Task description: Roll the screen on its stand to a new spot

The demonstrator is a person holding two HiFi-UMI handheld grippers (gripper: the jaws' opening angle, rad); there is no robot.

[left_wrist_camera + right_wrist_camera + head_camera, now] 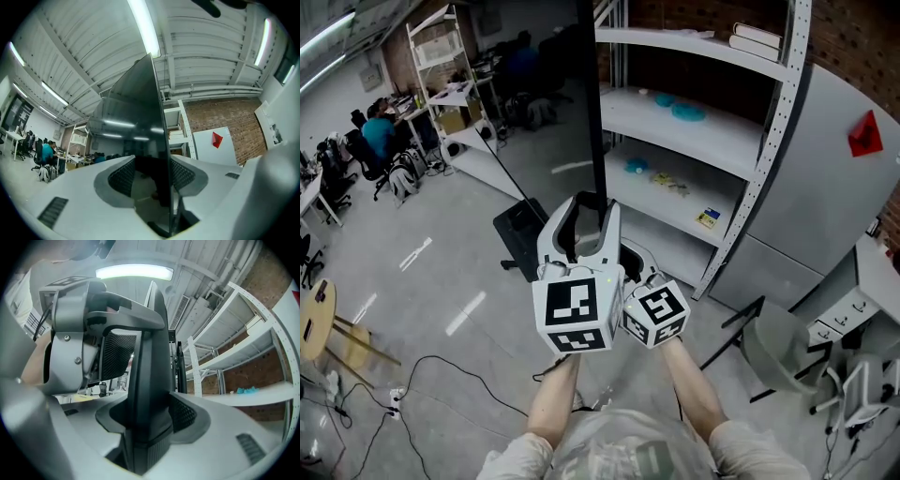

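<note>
grey floor of a workshop, shelves right of the grippers; forearms reach forward side by side, left gripper and right gripper both clamped on the upright screen, right just under left

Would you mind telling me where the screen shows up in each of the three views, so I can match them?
Head view: the screen is a dark panel running from top centre to mid-frame.
Left gripper view: centre, rising between the jaws.
Right gripper view: centre, a dark edge-on column between the jaws.
Shared landmark: the white shelf rack, right of the screen in every view.
</note>
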